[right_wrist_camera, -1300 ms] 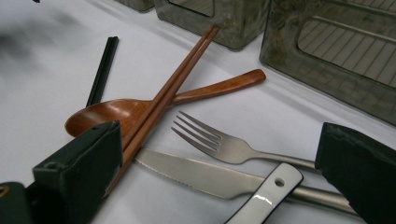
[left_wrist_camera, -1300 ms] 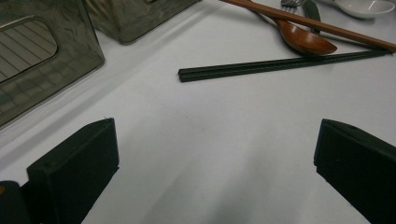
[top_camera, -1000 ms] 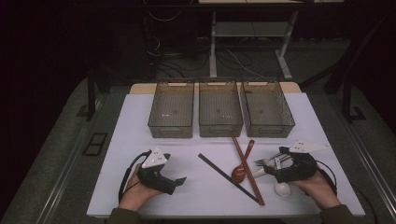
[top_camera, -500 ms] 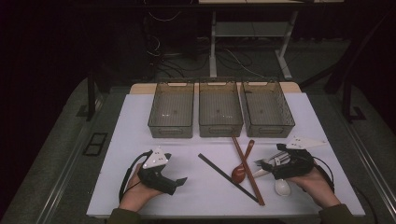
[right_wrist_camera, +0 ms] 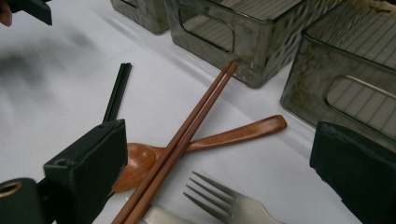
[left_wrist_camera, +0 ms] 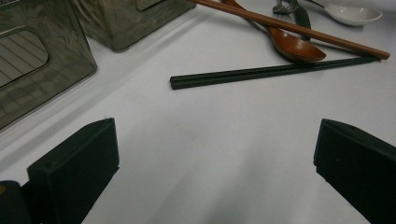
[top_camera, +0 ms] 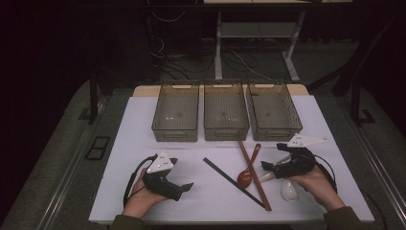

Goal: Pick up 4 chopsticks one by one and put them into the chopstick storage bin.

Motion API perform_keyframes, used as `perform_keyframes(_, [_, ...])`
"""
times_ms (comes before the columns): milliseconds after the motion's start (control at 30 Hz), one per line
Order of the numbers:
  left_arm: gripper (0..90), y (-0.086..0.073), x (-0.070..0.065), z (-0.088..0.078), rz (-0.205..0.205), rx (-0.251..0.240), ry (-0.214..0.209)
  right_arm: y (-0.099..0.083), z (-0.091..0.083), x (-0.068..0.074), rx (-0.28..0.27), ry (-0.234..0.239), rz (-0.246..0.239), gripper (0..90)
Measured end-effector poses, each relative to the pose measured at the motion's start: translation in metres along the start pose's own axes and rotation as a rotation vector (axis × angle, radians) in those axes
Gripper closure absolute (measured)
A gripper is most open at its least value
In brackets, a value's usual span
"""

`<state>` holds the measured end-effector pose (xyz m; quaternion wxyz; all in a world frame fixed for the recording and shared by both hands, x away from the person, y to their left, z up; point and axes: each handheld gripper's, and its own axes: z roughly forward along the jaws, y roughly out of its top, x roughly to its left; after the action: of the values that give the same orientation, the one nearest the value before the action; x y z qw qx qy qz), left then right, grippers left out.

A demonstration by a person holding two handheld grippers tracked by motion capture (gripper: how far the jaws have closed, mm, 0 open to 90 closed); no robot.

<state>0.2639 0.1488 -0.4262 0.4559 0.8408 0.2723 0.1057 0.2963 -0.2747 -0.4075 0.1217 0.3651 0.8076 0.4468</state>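
2 grippers, both wide open: right gripper [top_camera: 266, 166] is lining up on the fork [right_wrist_camera: 229, 199] beside the brown chopsticks [right_wrist_camera: 187, 136]; left gripper [top_camera: 186, 187] idles. Next, I'd guess: drop and pinch.

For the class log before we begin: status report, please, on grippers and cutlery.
Left gripper open, idle. Right gripper open beside the metal fork. Brown wooden chopsticks lie across the brown wooden spoon. Three grey plastic bins empty.

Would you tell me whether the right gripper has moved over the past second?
Yes, slightly: the right gripper has edged left toward the brown chopsticks, judged against the fixed bins.
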Motion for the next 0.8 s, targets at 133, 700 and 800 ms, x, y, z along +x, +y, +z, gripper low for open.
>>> perform_keyframes(133, [0.0, 0.000, 0.001, 0.001, -0.008, -0.007, -0.007, 0.005, 0.006, 0.001, 0.003, 0.013, -0.005, 4.9])
perform_keyframes(700, [0.0, -0.002, 0.002, 0.001, -0.014, -0.004, -0.007, 0.022, 0.030, -0.005, 0.040, 0.017, 0.011, 24.3])
perform_keyframes(800, [0.0, -0.002, 0.002, 0.002, -0.013, -0.004, -0.009, 0.026, 0.036, -0.007, 0.050, 0.011, 0.014, 30.9])
